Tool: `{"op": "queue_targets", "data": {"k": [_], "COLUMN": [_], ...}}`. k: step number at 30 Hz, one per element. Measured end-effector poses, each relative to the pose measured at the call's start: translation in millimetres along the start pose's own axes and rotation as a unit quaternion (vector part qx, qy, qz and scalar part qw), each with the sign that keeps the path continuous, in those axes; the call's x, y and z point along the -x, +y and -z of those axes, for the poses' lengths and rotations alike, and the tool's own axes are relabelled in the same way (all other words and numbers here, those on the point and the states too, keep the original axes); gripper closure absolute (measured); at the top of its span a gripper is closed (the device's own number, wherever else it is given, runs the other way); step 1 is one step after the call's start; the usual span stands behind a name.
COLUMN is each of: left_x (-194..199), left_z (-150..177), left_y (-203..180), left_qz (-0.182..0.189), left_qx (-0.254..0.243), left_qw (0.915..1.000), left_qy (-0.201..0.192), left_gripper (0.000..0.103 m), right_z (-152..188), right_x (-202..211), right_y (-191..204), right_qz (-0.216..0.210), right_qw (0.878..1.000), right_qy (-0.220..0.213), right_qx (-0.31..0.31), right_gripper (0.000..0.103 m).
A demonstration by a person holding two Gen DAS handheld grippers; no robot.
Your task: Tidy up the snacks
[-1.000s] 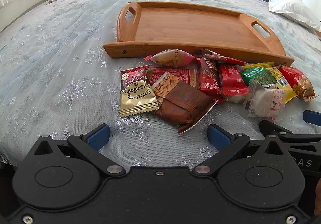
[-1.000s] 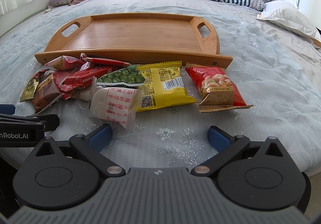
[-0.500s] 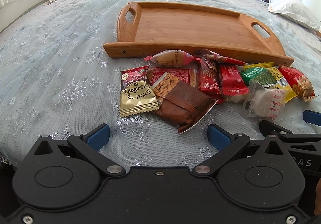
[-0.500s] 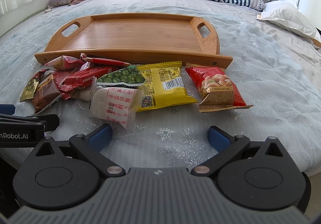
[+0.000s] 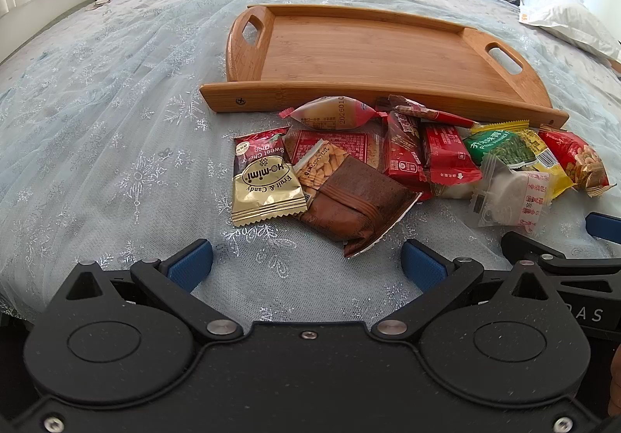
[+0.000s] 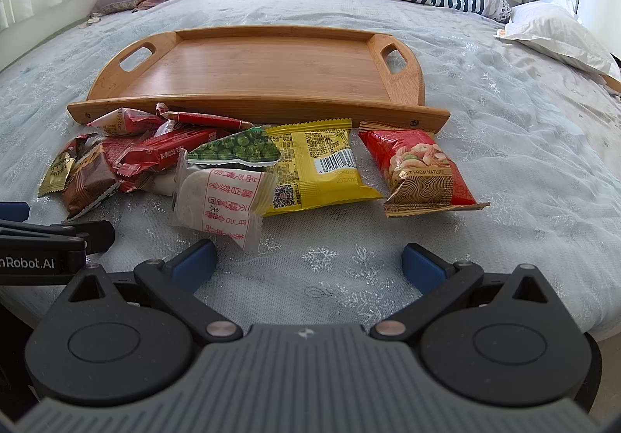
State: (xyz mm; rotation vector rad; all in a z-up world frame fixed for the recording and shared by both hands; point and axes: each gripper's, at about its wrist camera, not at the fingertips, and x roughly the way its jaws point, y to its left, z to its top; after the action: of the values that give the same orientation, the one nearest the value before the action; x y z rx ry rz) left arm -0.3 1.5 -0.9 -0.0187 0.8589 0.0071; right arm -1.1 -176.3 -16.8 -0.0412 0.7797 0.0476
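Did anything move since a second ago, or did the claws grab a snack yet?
Nothing visibly changed. Both claws, left and right, stay open and hold nothing, low over the bedspread. The snack packets still lie in front of the wooden tray, which has nothing on it.

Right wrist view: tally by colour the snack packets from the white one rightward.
White packet: 1
Green packet: 1
Yellow packet: 1
Red packet: 1
Total: 4
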Motion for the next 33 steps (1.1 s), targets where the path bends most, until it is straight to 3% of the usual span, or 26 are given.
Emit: {"op": "queue_targets", "data": {"k": [33], "left_x": [-3.4], "left_z": [-0.1], "left_y": [-1.3], "left_qz": [0.000], "left_qx": [-0.001], "left_qw": [1.0000], "left_qy": [-0.002], "left_gripper": [0.000], "right_z": [0.4], "right_x": [-0.1], "right_y": [0.3], "right_qz": [0.001], "right_qw": [1.000], "right_qy": [-0.002], "right_qx": [-0.002], "right_gripper": [0.000]}}
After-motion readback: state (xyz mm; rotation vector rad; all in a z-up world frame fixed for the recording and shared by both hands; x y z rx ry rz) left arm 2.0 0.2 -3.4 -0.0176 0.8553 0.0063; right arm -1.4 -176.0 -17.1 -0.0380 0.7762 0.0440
